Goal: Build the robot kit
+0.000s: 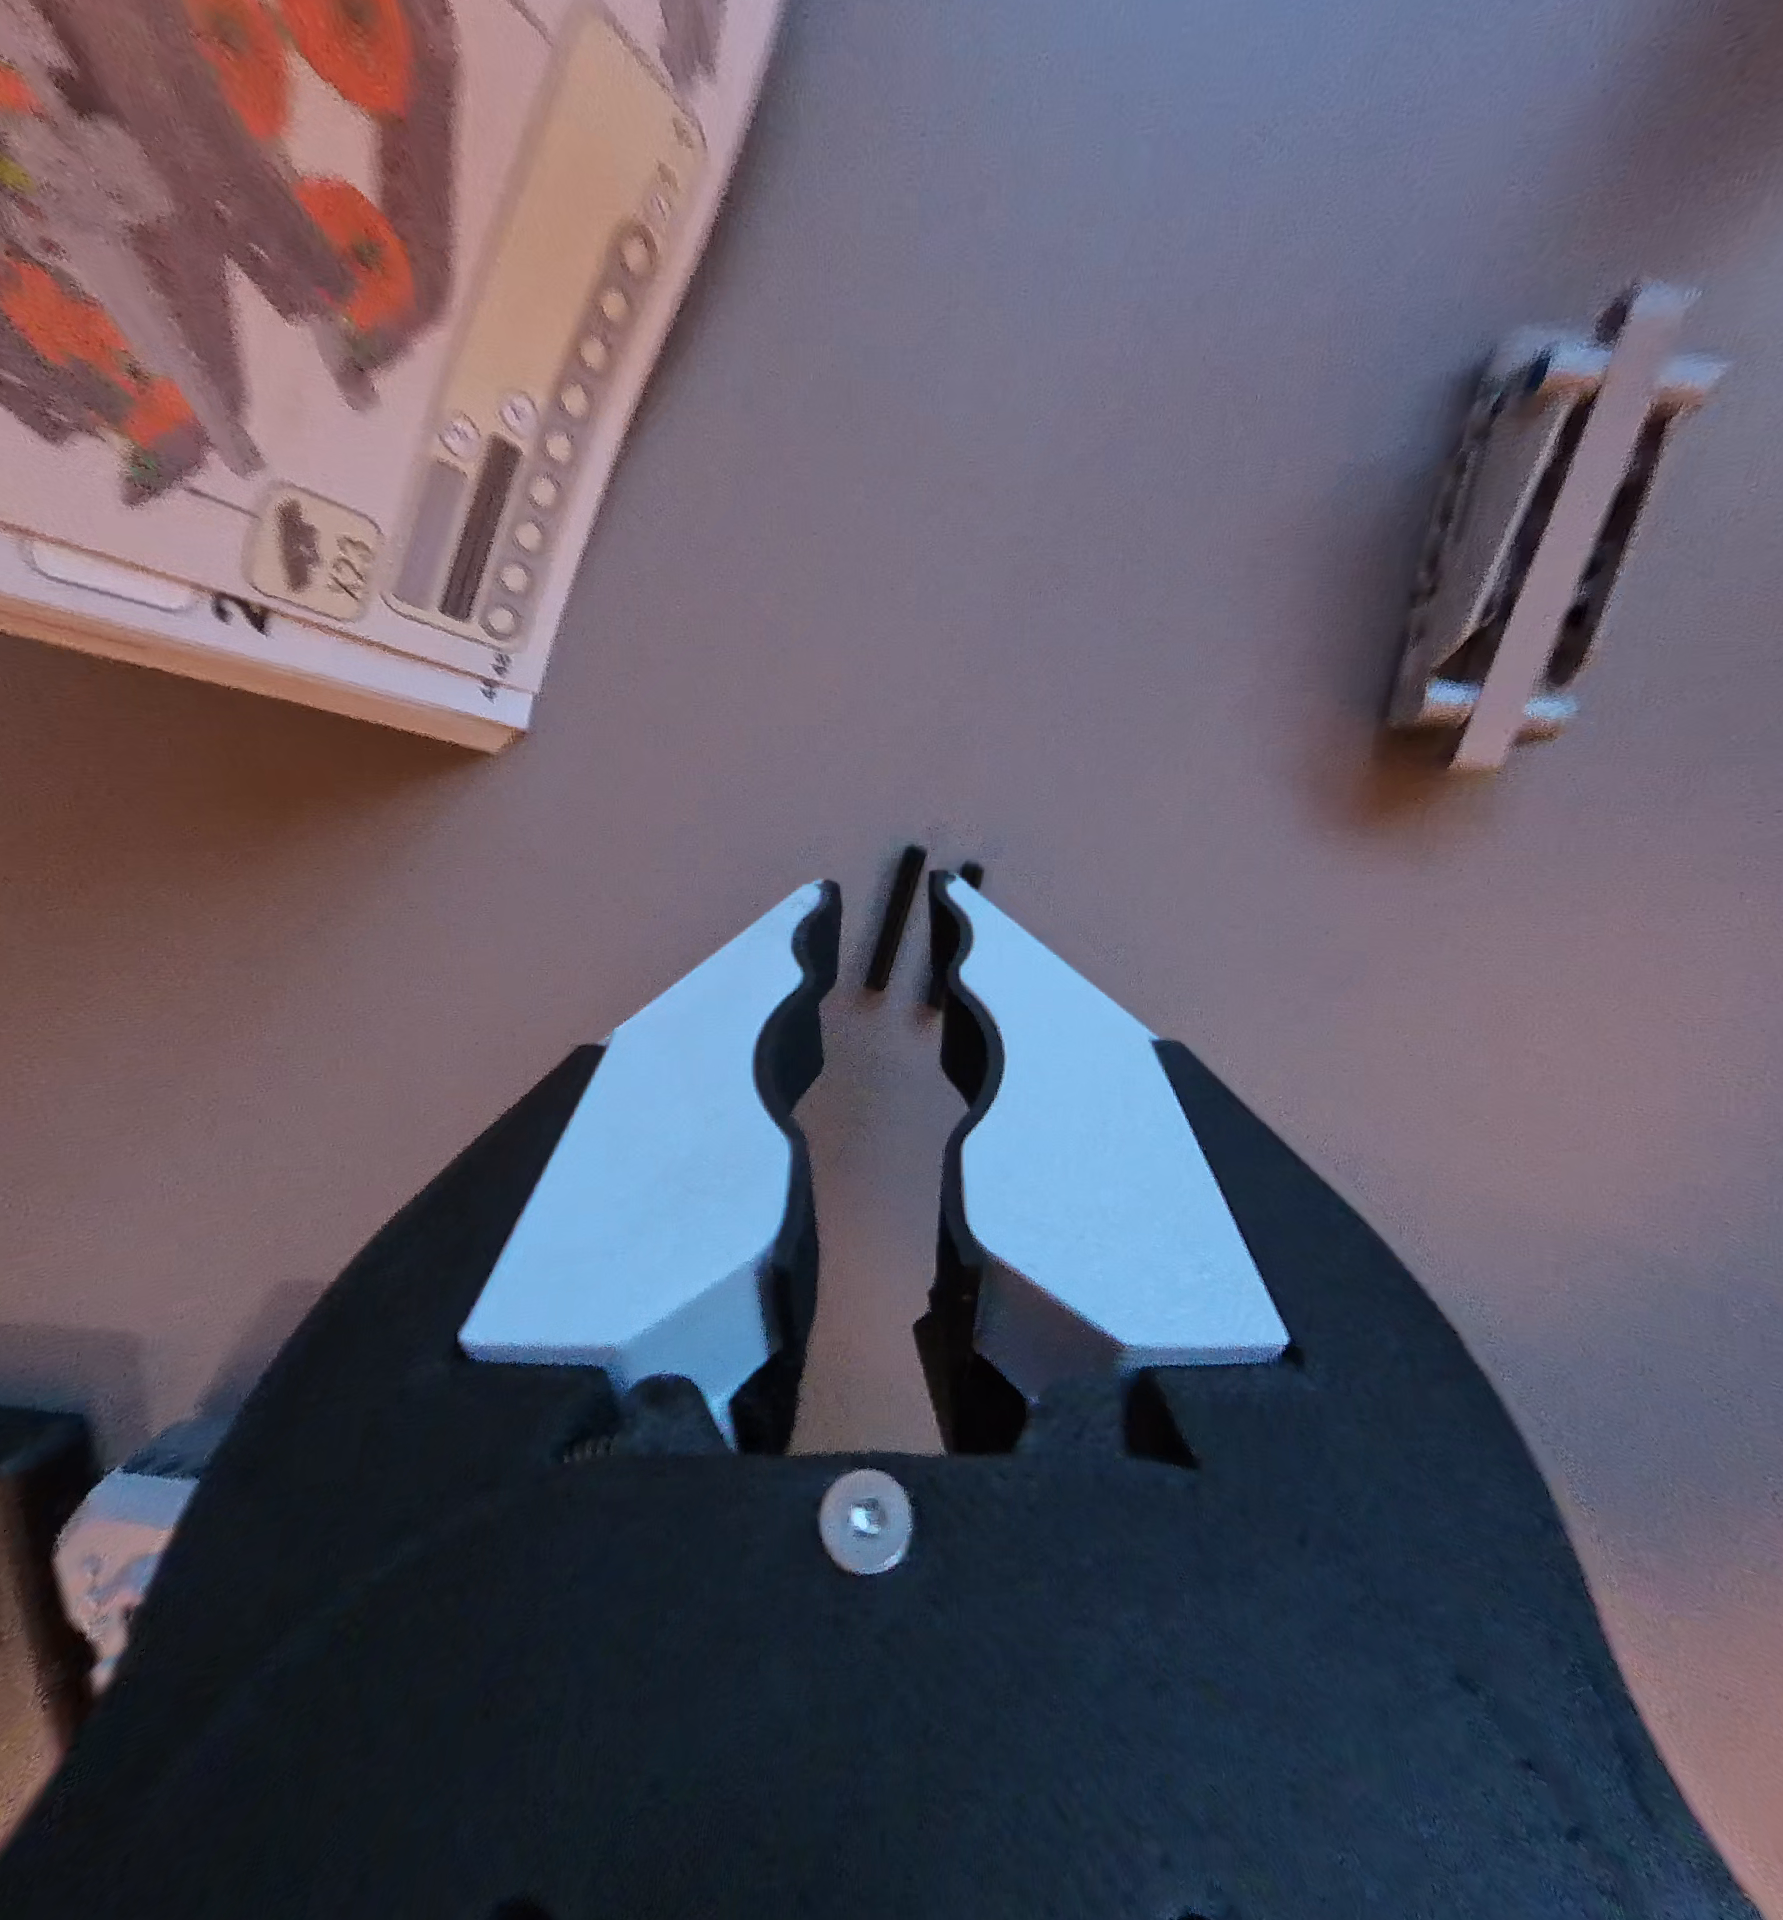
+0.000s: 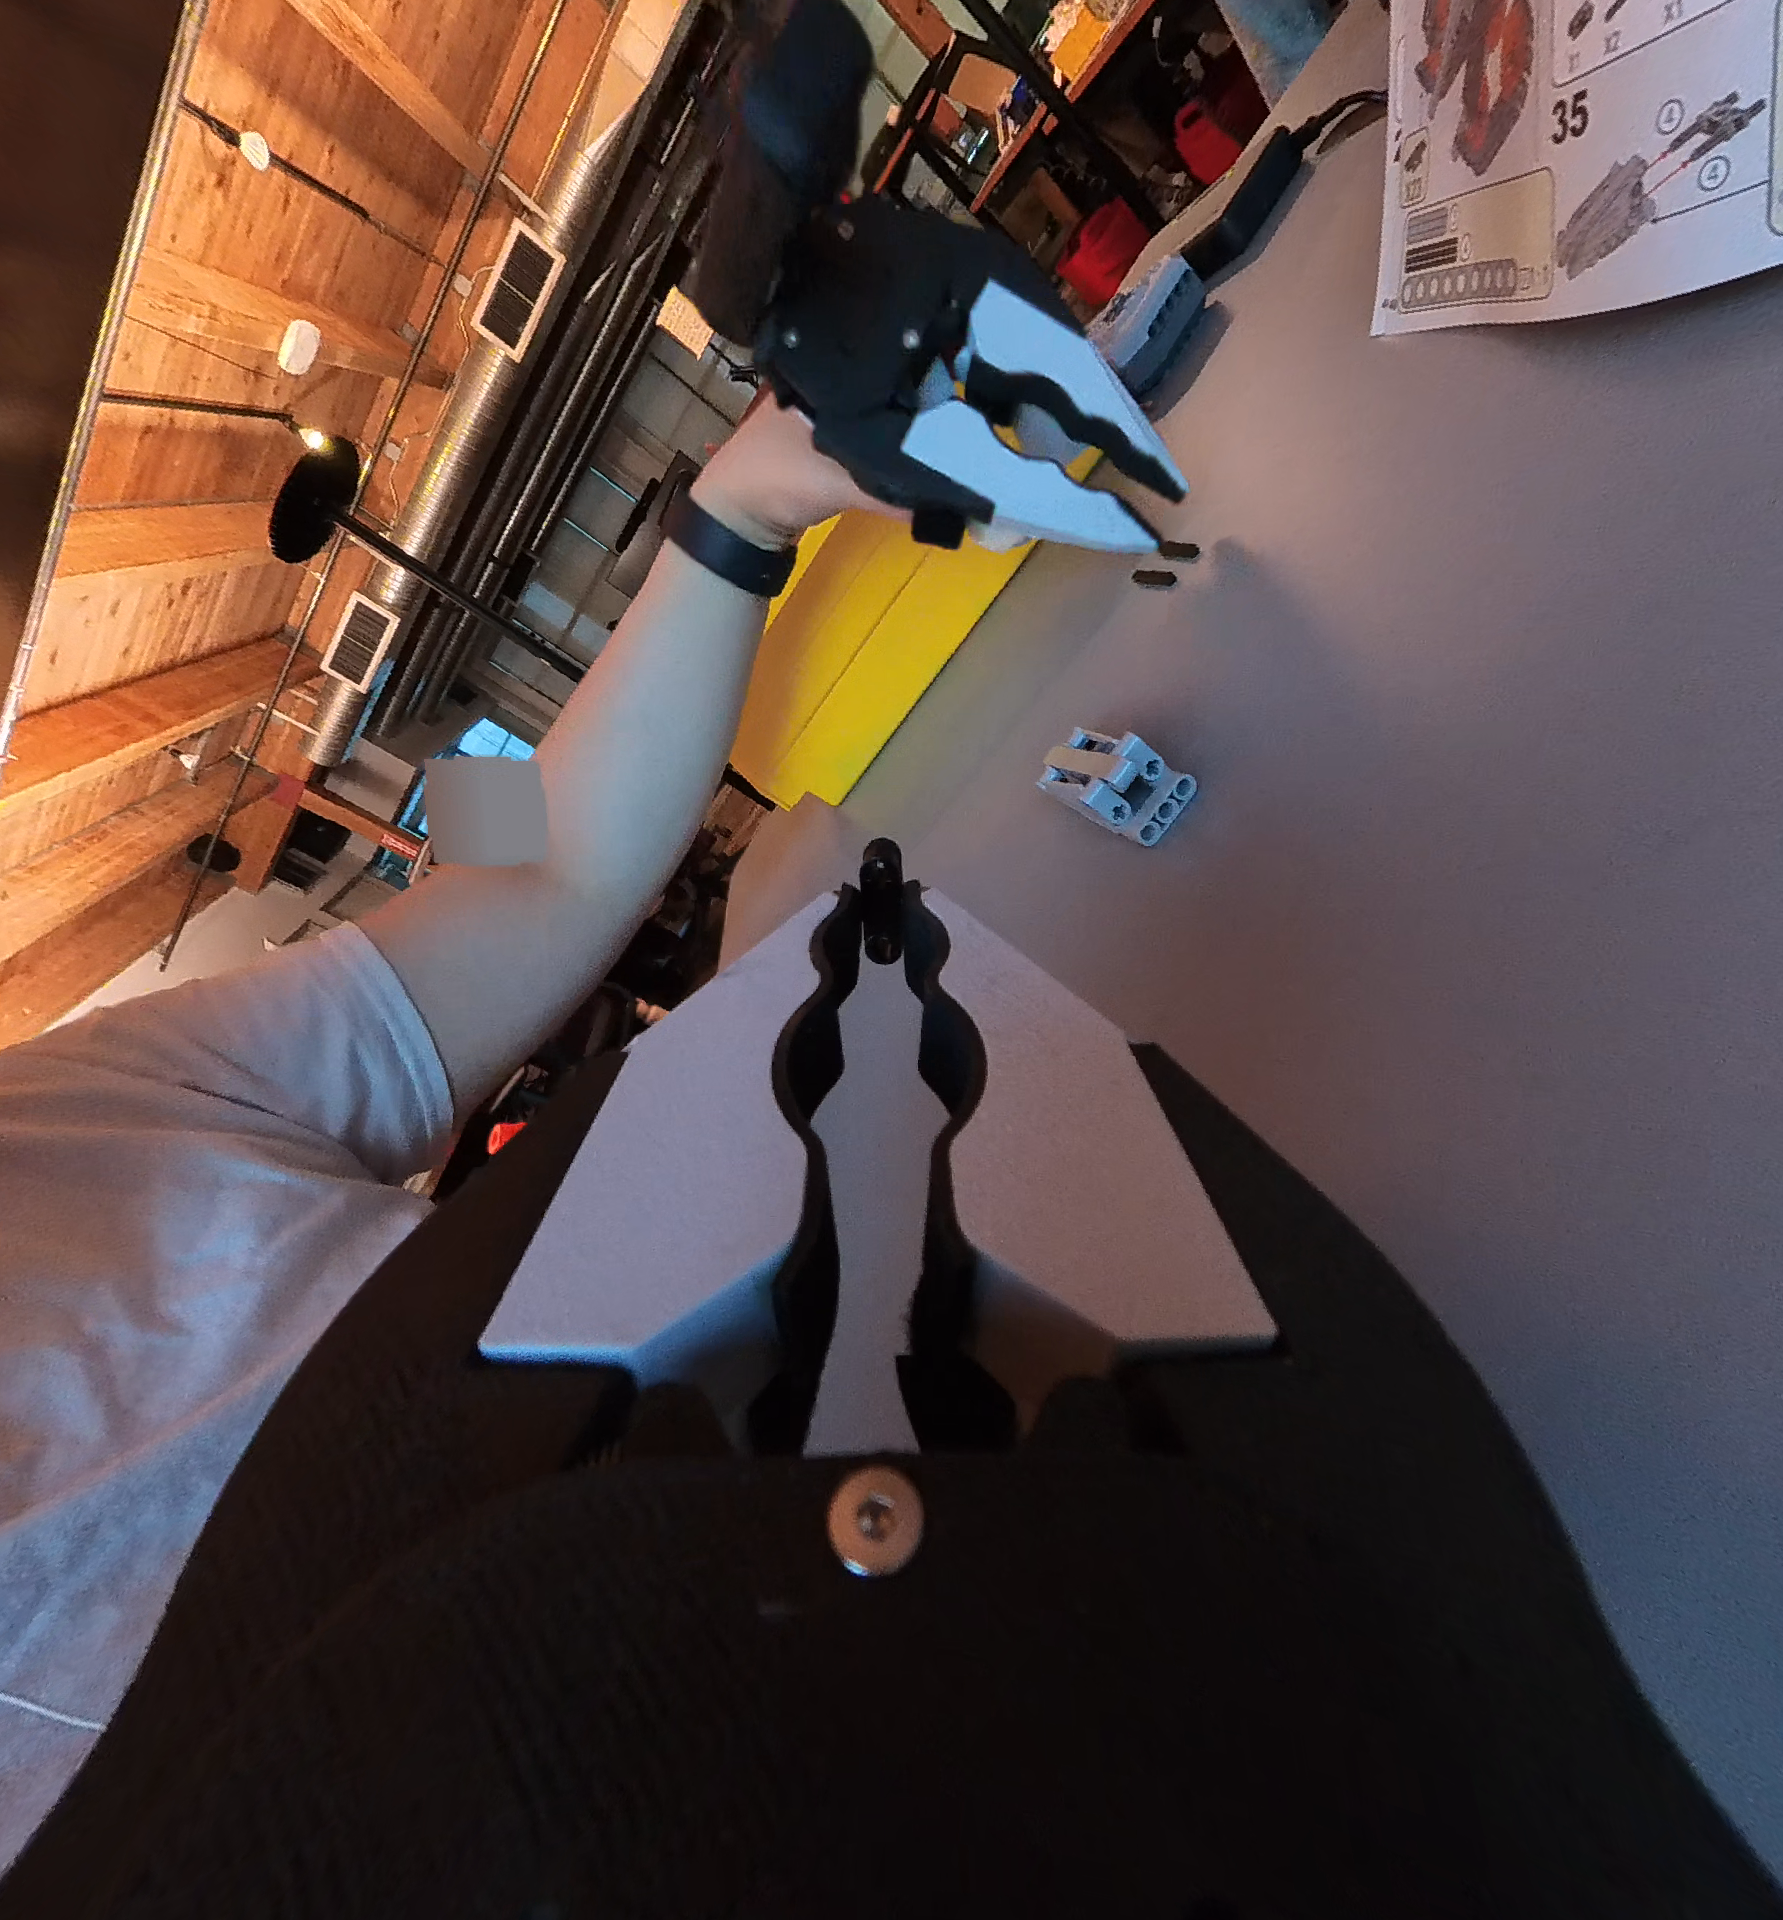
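Note:
My left gripper (image 1: pixel 885 891) is open just above the grey table, its fingertips straddling a thin black rod (image 1: pixel 894 920). A second black rod (image 1: pixel 939 961) lies partly hidden under the right finger. In the right wrist view the left gripper (image 2: pixel 1173 517) hovers over both black rods (image 2: pixel 1167 562). My right gripper (image 2: pixel 882 906) is shut on a small black pin (image 2: pixel 881 896), held in the air near the table's edge. A small grey brick assembly (image 1: pixel 1552 520) lies to the right of the left gripper; it also shows in the right wrist view (image 2: pixel 1121 784).
An open instruction booklet (image 1: pixel 274 312) lies at the far left of the table; it shows top right in the right wrist view (image 2: pixel 1614 156). A grey block (image 2: pixel 1157 312) and black cable sit at the table's far end. A person's arm (image 2: pixel 596 769) reaches across. A yellow cabinet (image 2: pixel 866 644) stands beyond the table. Spacing between my two grippers at the tips: around 25 centimeters.

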Demonstrator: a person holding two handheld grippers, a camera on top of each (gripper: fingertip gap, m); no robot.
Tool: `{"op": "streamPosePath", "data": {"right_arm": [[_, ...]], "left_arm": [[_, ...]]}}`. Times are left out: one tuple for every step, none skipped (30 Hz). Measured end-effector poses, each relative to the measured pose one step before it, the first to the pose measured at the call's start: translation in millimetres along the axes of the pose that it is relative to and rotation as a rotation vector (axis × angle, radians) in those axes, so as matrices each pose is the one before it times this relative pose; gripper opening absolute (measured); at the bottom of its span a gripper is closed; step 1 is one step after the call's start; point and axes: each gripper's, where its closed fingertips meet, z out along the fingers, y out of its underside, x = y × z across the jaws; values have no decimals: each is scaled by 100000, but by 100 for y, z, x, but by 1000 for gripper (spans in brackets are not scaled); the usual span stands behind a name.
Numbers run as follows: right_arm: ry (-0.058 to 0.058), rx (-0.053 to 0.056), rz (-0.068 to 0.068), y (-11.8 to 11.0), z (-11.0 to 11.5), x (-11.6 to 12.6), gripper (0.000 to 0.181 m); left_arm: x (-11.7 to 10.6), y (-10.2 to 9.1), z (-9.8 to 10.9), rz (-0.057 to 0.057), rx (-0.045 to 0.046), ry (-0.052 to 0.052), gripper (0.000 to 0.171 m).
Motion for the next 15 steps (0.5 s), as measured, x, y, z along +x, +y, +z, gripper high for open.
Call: {"op": "streamPosePath", "data": {"right_arm": [[35,253,184,-50,-42,21,7],[53,107,3,-43,-33,20,7],[24,-79,-106,-15,-7,-7,7],[-44,-170,-118,5,6,-22,7],[-43,-147,-71,21,19,-17,7],[44,-287,58,43,21,22,7],[76,-451,115,77,41,37,7],[-11,-432,140,78,43,45,7],[-102,-404,188,76,35,15,7],[126,-318,94,51,20,53,7],[303,-231,-51,34,25,66,7],[252,-340,17,56,8,62,7],[160,-292,-35,37,10,37,7],[159,-27,-207,-2,-13,29,7],[220,-43,-182,-8,-4,42,7]], "left_arm": [[-71,577,413,2467,-3777,-871,15],[-23,378,356,1638,-2430,-555,13],[-23,227,287,673,-1622,-310,11],[99,-187,65,225,888,572,5],[-139,-8,56,321,-232,-975,6],[25,-9,31,52,-88,168,4],[101,-26,18,-228,-36,651,1],[23,-2,7,-116,-69,-23,1],[-10,18,0,-58,11,-435,1],[-5,19,-7,-450,116,-532,2],[-38,12,-10,-1115,61,-672,3],[-10,7,-2,-970,61,-662,3],[-18,-2,-7,-593,418,-913,3],[19,-7,-2,-10,911,-747,2],[16,-11,-2,393,1103,-796,2]]}}
